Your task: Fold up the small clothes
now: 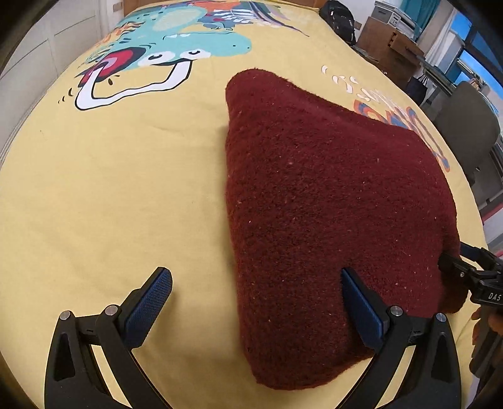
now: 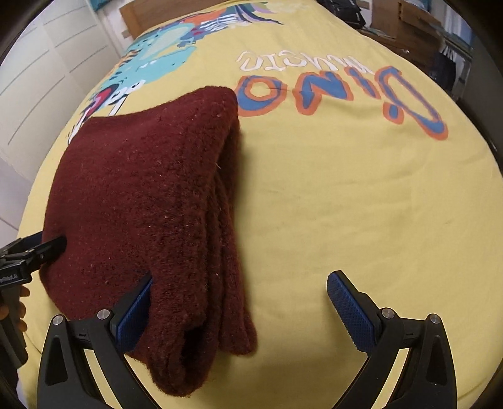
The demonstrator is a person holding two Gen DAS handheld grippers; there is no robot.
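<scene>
A dark red knitted garment [image 1: 320,201] lies folded into a thick stack on the yellow bedspread [image 1: 110,195]. My left gripper [image 1: 256,283] is open wide over the garment's near left edge; its right finger rests on the wool and its left finger hangs over bare spread. In the right wrist view the same garment [image 2: 147,201] shows its stacked folded layers along its right side. My right gripper [image 2: 239,292] is open too, straddling the garment's near right corner, with the left pad [image 2: 133,314] against the wool. Each view shows the other gripper at the garment's side.
The yellow bedspread carries a teal dinosaur print [image 1: 176,41] and blue-orange lettering [image 2: 345,91]. White cupboard doors [image 2: 37,94] stand to the left. Cardboard boxes [image 1: 389,47], a dark bag [image 1: 341,20] and a grey chair [image 1: 468,126] stand beyond the bed's far right.
</scene>
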